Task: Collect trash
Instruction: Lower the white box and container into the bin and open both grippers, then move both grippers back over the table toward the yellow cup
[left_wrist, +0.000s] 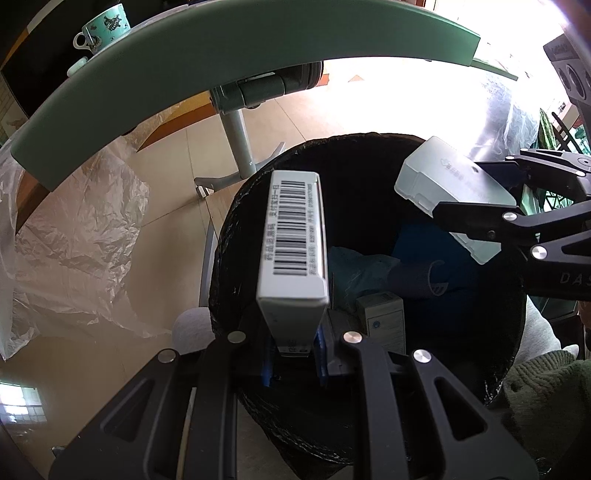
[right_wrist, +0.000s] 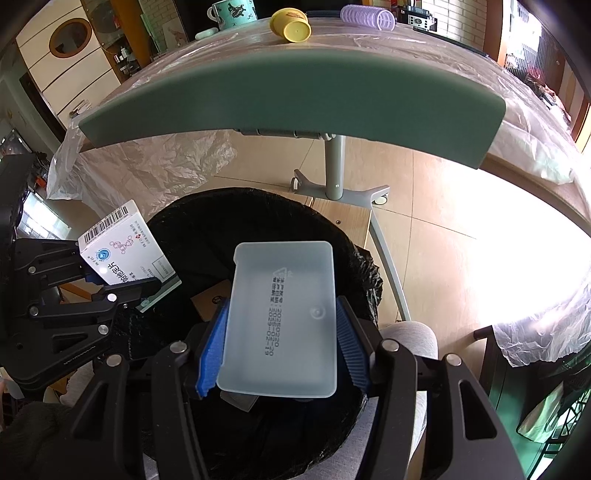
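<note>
My left gripper (left_wrist: 293, 363) is shut on a white medicine box (left_wrist: 293, 240) with barcodes, held over the open bin (left_wrist: 221, 266) lined with a black bag. The box also shows at the left of the right wrist view (right_wrist: 122, 247). My right gripper (right_wrist: 280, 354) is shut on a translucent white plastic box (right_wrist: 284, 317) with a printed date, held above the same bin (right_wrist: 207, 221). That plastic box also shows in the left wrist view (left_wrist: 454, 184). Inside the bin lie a small carton (left_wrist: 384, 317) and dark blue items.
A green table edge (right_wrist: 295, 96) arches above the bin, on a grey pedestal leg (right_wrist: 334, 166). On the table stand a patterned mug (right_wrist: 232, 13), a yellow cup (right_wrist: 291, 24) and a purple roller (right_wrist: 367, 14). Clear plastic sheeting (left_wrist: 74, 236) hangs at the left.
</note>
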